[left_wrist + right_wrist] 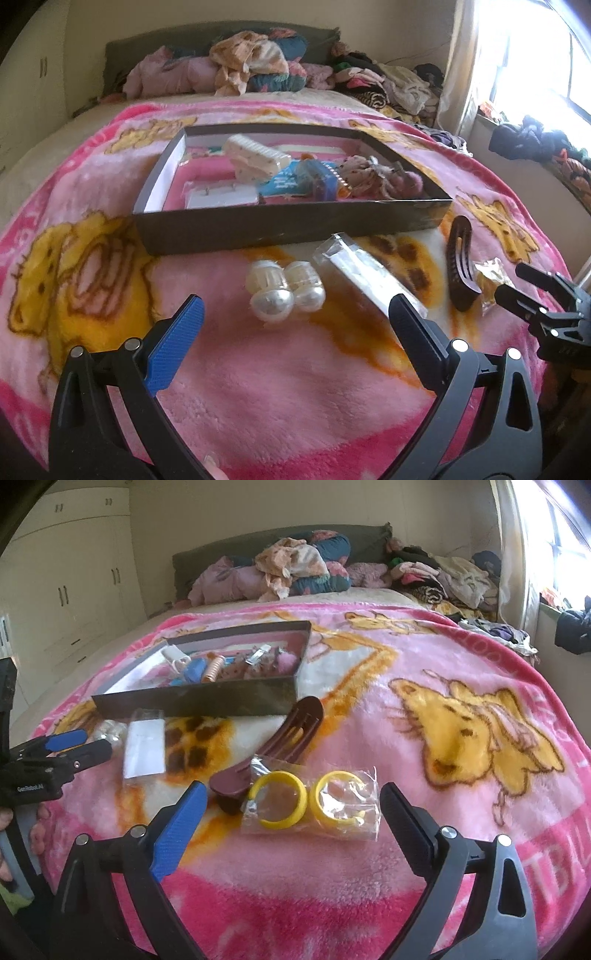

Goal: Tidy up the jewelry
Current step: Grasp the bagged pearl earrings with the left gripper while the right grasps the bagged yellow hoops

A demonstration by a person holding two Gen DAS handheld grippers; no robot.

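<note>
Pearl earrings [286, 291] lie just ahead of the gaping left tool [295, 325]; bagged yellow hoops [310, 800] sit between the wide-spread right tool [291, 812].

A bed [461, 709] under a pink blanket, clothes piled [295, 568] far; cream wardrobe [74, 572] left, bright window [561, 535] right.

we are in a home bedroom: a bed with a dark headboard [236, 550] fills the view, covered by a fluffy pink blanket [424, 709] printed with yellow cartoon animals. we see pillows and crumpled bedding [255, 66] heaped at the head, and loose clothes [443, 576] piled along the side by a bright curtained window [524, 59]. cream built-in wardrobe doors [74, 576] line the wall to the left.
</note>
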